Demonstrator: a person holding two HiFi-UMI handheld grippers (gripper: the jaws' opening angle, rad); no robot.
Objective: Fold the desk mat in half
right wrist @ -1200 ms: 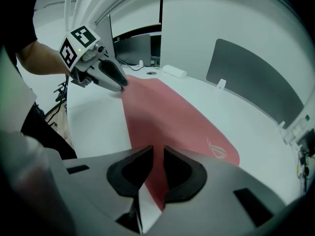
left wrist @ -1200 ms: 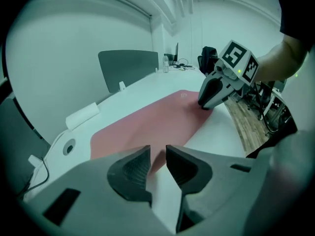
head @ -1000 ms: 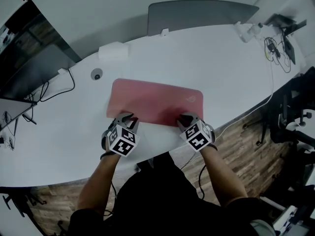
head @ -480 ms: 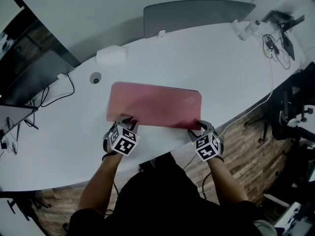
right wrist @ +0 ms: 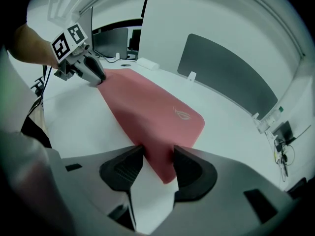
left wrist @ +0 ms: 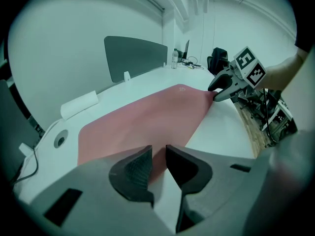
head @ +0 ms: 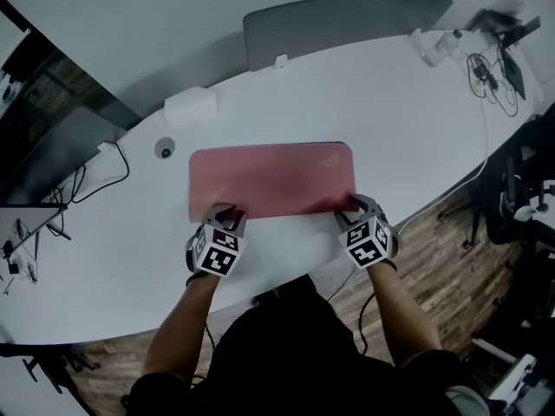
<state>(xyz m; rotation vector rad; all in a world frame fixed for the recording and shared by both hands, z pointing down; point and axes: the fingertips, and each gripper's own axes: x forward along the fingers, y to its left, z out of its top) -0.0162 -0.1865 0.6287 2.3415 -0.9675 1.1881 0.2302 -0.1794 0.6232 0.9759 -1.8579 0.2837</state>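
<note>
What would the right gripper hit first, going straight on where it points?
The right gripper would likely meet the pink desk mat first: its corner sits between the jaws, which have just been closing.

Open office bay: fittings and surroundings.
Long curved white table, matt top, with a round cable grommet and a white block near its far edge; grey divider panel standing upright along that edge against a plain white wall; dark screen at the left end, black cable trailing beside it; tangle of leads at the right end; wood-plank floor; black office chair at right. Even, shadowless overhead light.
</note>
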